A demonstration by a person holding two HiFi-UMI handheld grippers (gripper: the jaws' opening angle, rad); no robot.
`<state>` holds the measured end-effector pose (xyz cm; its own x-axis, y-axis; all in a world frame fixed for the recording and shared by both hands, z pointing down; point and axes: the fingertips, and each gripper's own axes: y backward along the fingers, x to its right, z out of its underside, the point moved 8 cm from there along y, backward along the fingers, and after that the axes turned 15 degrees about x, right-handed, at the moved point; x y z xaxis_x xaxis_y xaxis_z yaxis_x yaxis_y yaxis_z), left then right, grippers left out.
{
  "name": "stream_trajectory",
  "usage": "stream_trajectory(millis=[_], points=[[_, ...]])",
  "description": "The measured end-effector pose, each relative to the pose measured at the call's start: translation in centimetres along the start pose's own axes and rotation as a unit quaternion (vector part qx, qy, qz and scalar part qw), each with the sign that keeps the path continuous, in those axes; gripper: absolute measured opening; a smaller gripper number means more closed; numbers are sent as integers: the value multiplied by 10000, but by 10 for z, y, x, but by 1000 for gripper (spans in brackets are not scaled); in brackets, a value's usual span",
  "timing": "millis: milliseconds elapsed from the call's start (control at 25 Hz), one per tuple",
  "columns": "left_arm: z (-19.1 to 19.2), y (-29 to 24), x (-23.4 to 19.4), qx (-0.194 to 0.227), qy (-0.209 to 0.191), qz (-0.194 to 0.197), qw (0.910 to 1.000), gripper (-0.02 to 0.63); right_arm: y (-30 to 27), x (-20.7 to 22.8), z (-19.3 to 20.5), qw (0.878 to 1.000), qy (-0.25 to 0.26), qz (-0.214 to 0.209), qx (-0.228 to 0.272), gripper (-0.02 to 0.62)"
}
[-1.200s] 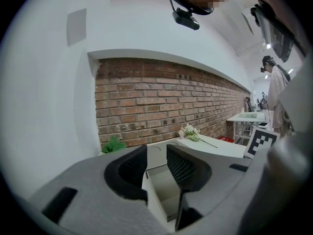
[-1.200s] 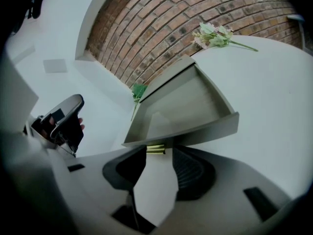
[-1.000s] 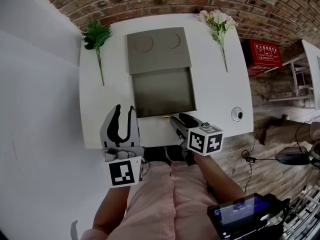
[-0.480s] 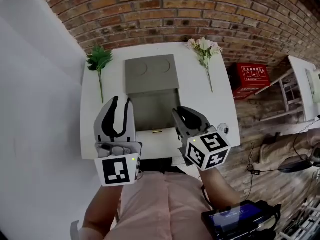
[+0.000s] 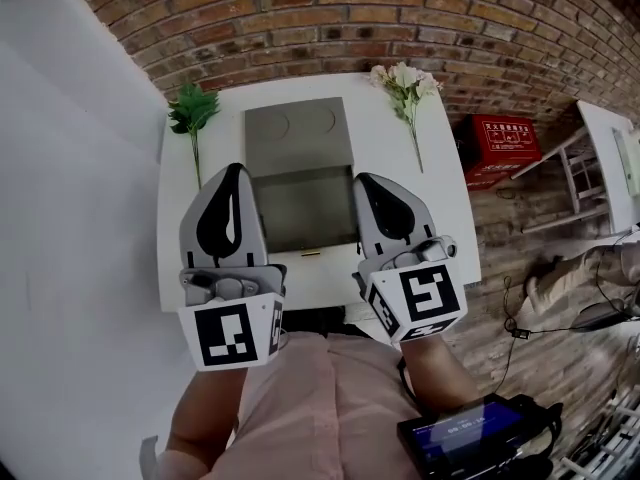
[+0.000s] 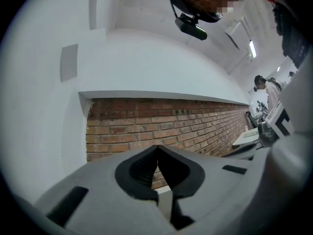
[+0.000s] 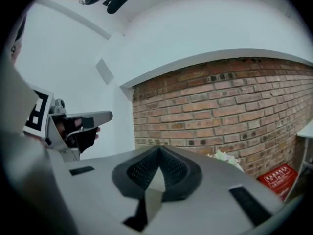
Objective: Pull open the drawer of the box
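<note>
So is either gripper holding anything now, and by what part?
Nothing is held. The left gripper and right gripper have both just closed, jaws together with nothing between them, clear of the open drawer.

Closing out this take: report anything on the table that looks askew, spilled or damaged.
Nothing stands out. The drawer sits pulled straight out of the box, and the green sprig and flower stem lie either side on the table. No spill or damage shows.
</note>
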<state>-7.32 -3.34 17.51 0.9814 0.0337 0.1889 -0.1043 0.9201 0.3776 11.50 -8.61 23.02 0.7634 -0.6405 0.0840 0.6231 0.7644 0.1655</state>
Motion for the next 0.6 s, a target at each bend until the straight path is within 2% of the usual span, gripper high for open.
stream_trajectory(millis=[600], points=[[13, -6, 10, -151, -76, 119, 9998, 8, -1, 6, 6, 9999, 124, -5, 113, 3]])
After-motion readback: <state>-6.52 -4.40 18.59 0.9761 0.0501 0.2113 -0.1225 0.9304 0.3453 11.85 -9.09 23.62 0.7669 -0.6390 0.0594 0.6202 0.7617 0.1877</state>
